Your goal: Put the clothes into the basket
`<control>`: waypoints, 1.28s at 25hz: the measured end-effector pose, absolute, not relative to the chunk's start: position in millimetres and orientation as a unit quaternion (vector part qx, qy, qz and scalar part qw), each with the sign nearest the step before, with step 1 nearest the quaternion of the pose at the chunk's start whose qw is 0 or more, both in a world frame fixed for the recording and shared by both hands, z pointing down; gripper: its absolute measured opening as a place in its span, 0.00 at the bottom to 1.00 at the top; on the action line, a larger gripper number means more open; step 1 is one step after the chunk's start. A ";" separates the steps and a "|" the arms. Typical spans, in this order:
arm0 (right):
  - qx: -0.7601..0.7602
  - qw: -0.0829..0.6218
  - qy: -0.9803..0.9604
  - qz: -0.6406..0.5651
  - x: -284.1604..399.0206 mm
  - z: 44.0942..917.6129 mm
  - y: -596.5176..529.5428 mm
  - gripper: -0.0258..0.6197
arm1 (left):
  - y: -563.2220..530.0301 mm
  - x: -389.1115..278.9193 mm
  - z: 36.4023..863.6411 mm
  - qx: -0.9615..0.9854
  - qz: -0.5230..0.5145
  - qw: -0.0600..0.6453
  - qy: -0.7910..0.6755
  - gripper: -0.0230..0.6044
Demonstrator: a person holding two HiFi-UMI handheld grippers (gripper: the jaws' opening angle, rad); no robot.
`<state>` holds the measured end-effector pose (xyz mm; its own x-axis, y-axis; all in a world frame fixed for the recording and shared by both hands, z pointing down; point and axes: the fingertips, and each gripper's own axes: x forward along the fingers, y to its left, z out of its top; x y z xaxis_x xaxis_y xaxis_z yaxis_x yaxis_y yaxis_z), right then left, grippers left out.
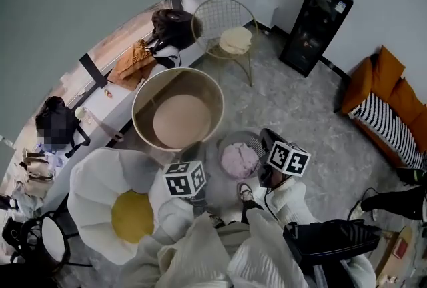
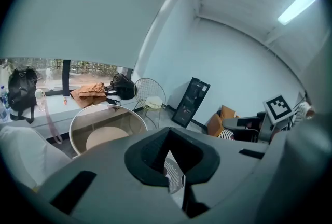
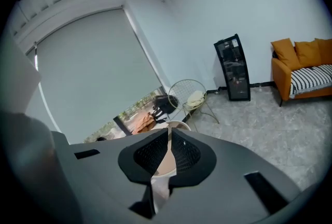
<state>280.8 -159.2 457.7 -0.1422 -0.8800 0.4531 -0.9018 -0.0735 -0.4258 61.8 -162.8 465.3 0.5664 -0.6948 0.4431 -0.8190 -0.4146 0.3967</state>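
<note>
The white garment (image 3: 157, 193) is off the floor (image 1: 300, 100) and in your grip. In the right gripper view a strip of it is pinched in the slit of your right gripper (image 3: 168, 146), whose jaws are closed on the cloth. Your left gripper (image 2: 169, 158) shows jaws drawn nearly together, with a pale edge of cloth at the bottom of the narrow gap; they read as clamped on the same garment. In the head view pale folds bunch low in the frame, beneath both marker cubes (image 1: 185, 179) and close to your body. The garment is not in the basket (image 1: 256, 144). The basket stands on the floor ahead of you, between the two grippers as the head view shows them, and just beside the round table (image 1: 141, 95) with its gold rim. It already holds a pale pink piece of clothing (image 1: 238, 160). To your left of the table sits an egg-shaped seat (image 1: 93, 180), white with a yellow centre. Beyond the table a wire chair (image 1: 213, 13) carries a cream cushion (image 1: 235, 40). A black cabinet (image 1: 315, 23) stands against the far wall. An orange sofa (image 1: 373, 73) with a striped cushion (image 1: 387, 123) lies well apart on your right. On the window sill (image 1: 117, 113) rest a brown garment (image 1: 133, 61) and a black bag (image 1: 172, 25).
</note>
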 end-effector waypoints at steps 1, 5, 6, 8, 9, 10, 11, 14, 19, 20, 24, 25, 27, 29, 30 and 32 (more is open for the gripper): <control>0.660 0.012 -0.675 0.330 282.3 457.5 -150.9 0.10 | -161.2 59.0 466.4 0.835 0.106 0.295 -0.452 0.05; 0.671 0.010 -0.660 0.337 290.7 461.0 -120.7 0.09 | -157.2 56.7 474.7 0.838 0.110 0.304 -0.440 0.05; 0.674 0.011 -0.657 0.338 294.7 461.3 -116.2 0.09 | -156.9 58.0 476.5 0.838 0.112 0.306 -0.439 0.05; 0.681 0.009 -0.650 0.337 304.0 459.8 -110.6 0.09 | -154.8 62.7 479.2 0.837 0.114 0.310 -0.436 0.05; 0.684 0.007 -0.647 0.336 308.5 458.4 -108.9 0.09 | -153.0 65.8 480.2 0.837 0.116 0.311 -0.435 0.05; 0.687 0.005 -0.645 0.334 312.9 457.1 -107.7 0.09 | -151.2 69.2 481.2 0.837 0.119 0.311 -0.433 0.05; 0.691 0.002 -0.642 0.332 316.7 456.1 -107.0 0.09 | -149.9 72.5 482.1 0.838 0.124 0.311 -0.431 0.05; 0.698 -0.006 -0.635 0.330 325.3 455.8 -105.7 0.09 | -149.0 83.9 484.0 0.841 0.138 0.305 -0.425 0.05; 0.698 -0.018 -0.633 0.334 342.0 455.8 -99.7 0.09 | -151.3 111.0 477.0 0.848 0.147 0.293 -0.416 0.05; 0.698 -0.019 -0.633 0.336 345.4 457.2 -98.2 0.09 | -151.7 116.0 475.3 0.849 0.147 0.292 -0.416 0.05; 0.692 -0.020 -0.635 0.343 357.0 458.1 -93.6 0.09 | -151.3 137.2 468.2 0.852 0.145 0.289 -0.411 0.05; 0.690 -0.018 -0.638 0.342 358.8 456.5 -92.8 0.09 | -151.3 142.4 466.8 0.853 0.146 0.287 -0.410 0.05; 0.684 -0.010 -0.646 0.338 361.1 455.1 -90.9 0.08 | -150.8 152.1 464.9 0.855 0.146 0.284 -0.408 0.05; 0.677 -0.001 -0.654 0.337 362.9 455.9 -89.2 0.08 | -149.3 160.9 465.0 0.856 0.146 0.283 -0.406 0.05; 0.674 0.001 -0.657 0.337 364.7 456.2 -88.9 0.08 | -148.6 165.0 465.5 0.856 0.147 0.284 -0.405 0.05; 0.672 0.003 -0.659 0.337 370.0 456.5 -88.1 0.08 | -147.0 172.1 466.4 0.856 0.148 0.285 -0.405 0.05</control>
<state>370.0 -88.1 456.5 -0.0964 -0.8840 0.4575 -0.8884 -0.1308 -0.4400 172.1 -147.0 466.4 0.6275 -0.6098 0.4842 -0.7783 -0.5087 0.3680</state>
